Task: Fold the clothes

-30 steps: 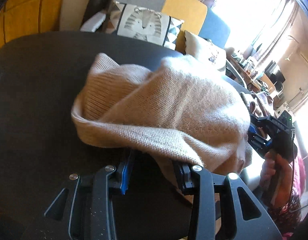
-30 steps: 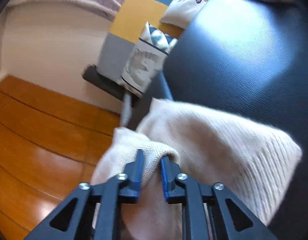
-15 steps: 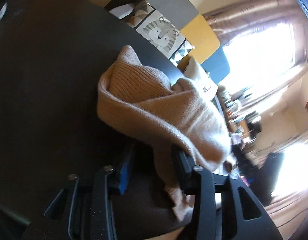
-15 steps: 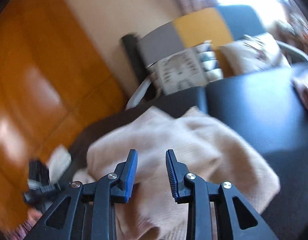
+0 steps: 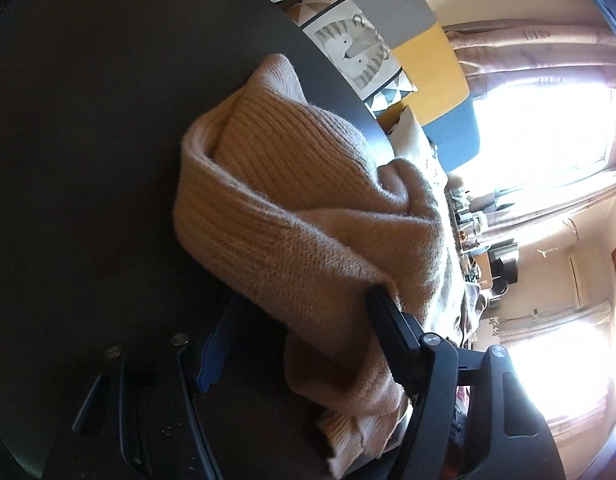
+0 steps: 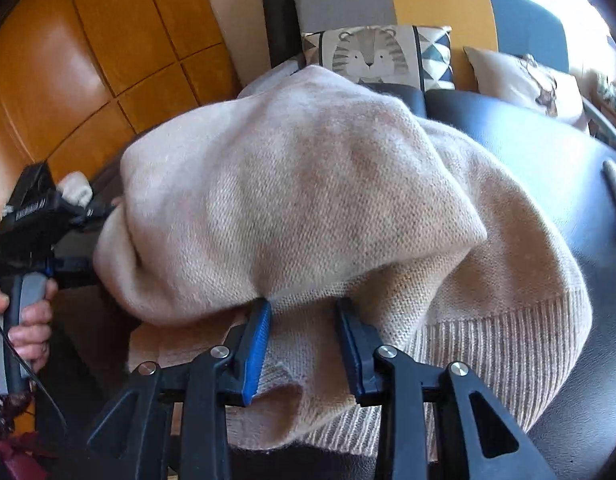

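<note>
Since one second ago the beige knitted sweater (image 6: 308,208) has been laid down in a bunched heap on the dark round worktop (image 5: 88,140), and both views have rolled. The right gripper (image 6: 304,344), at 6 o'clock in its view, is opening with a fold of the sweater between its blue pads, which no longer pinch it. The left gripper (image 5: 296,332) is opening too, with the sweater's hem hanging loose between its jaws; a hand (image 6: 28,320) holds its handle at 9 o'clock, and a tiger-print cushion (image 6: 371,56) sits at 12 o'clock.
</note>
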A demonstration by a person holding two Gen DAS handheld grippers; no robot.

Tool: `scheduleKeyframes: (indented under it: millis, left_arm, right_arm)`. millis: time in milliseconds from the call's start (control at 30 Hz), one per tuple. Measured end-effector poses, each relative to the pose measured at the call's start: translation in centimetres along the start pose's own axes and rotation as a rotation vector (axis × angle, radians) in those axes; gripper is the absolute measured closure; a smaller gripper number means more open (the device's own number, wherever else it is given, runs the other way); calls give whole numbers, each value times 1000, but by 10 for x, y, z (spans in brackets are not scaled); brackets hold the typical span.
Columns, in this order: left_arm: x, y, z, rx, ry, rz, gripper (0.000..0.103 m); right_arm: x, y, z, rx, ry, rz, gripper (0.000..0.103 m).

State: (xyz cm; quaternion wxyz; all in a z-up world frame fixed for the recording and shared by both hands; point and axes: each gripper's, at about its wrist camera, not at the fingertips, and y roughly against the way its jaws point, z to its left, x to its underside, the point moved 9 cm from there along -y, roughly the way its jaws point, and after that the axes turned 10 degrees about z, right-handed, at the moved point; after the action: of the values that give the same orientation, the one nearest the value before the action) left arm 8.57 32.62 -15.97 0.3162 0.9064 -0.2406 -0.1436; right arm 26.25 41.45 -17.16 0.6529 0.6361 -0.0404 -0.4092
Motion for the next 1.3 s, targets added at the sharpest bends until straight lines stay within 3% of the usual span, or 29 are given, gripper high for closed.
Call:
scheduleKeyframes:
  millis: [67,167,233,333,467,567,667,800,900,967,1167,1200,1300]
  left_arm:
    - [3,5,-1,26,18,1,35]
    - [1,22,-2,68,16,-77,35]
    - [1,20,-2,33,-7,-75,34]
    - [5,0,-6,-49,-55,6,34]
    - [-1,2,-20,-75,-107,-57,34]
    - [-4,12,-29,-54,-132,-103,34]
    - [-5,25,-21,-53,-94,-158,34]
    - [-4,27,-11,11,-33,-163,34]
    - [-12,34,-23,48,-59,-195,34]
    - [-17,31,-33,60,-87,-186,17]
    - [-25,-26,-35,-124,-138,6,16]
    - [-23,-33,-30,-164,-132,21,17]
    - [-23,-35,-32,-189,-156,-25,22]
  right_arm:
    - [0,0,2,21,10,-4,69]
    - [-2,6,-2,8,-13,-9,68]
    - [-4,6,-4,-12,-34,-14,68]
    - [-3,11,-5,-30,-62,-23,68]
    - [-2,18,-3,-14,-52,-32,68]
    - [-4,20,1,-10,-46,-44,68]
    - [-8,22,2,-14,-52,-51,68]
    - [-11,26,5,-13,-60,-75,67]
    - [-12,29,7,-6,-57,-89,67]
    - [-11,33,11,-2,-52,-89,67]
    - [-17,31,7,-16,-65,-111,67]
    - [-21,28,5,-16,-65,-112,67]
    - [-22,29,4,-27,-68,-114,67]
